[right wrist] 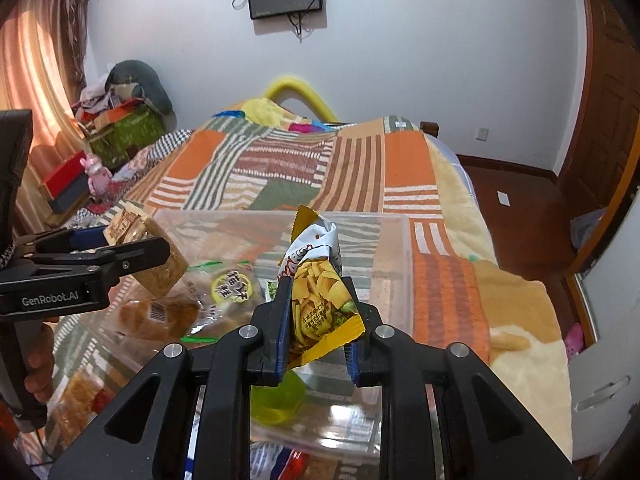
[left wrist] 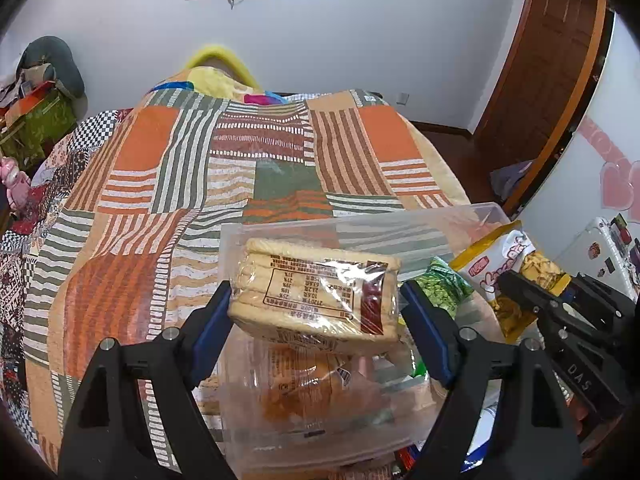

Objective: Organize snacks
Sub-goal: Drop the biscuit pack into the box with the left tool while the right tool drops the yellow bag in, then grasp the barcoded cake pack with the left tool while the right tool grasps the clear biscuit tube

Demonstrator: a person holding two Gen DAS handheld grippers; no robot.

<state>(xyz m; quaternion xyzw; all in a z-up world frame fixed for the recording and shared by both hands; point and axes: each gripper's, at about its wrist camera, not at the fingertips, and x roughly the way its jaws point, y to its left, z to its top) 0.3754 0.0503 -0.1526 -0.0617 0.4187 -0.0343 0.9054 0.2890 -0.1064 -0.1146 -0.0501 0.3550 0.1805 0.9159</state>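
Note:
My left gripper [left wrist: 316, 300] is shut on a clear pack of pale round biscuits [left wrist: 316, 292] and holds it above a clear plastic bin [left wrist: 472, 216] on the bed. My right gripper [right wrist: 318, 312] is shut on a yellow and white chip bag [right wrist: 316, 280], held over the same bin [right wrist: 400, 224]. The left gripper also shows at the left of the right wrist view [right wrist: 120, 252], with the biscuit pack [right wrist: 156, 256] in it. The chip bag [left wrist: 508, 268] shows at the right of the left wrist view. In the bin lie a bread bag [right wrist: 172, 312] and a green snack packet [left wrist: 440, 288].
The bin rests on a bed with an orange, green and white patchwork cover [left wrist: 240, 152]. A brown wooden door [left wrist: 552, 52] stands at the right. Boxes and clutter [right wrist: 116, 128] are stacked beside the bed at the left. More snack packets [right wrist: 276, 460] lie under the right gripper.

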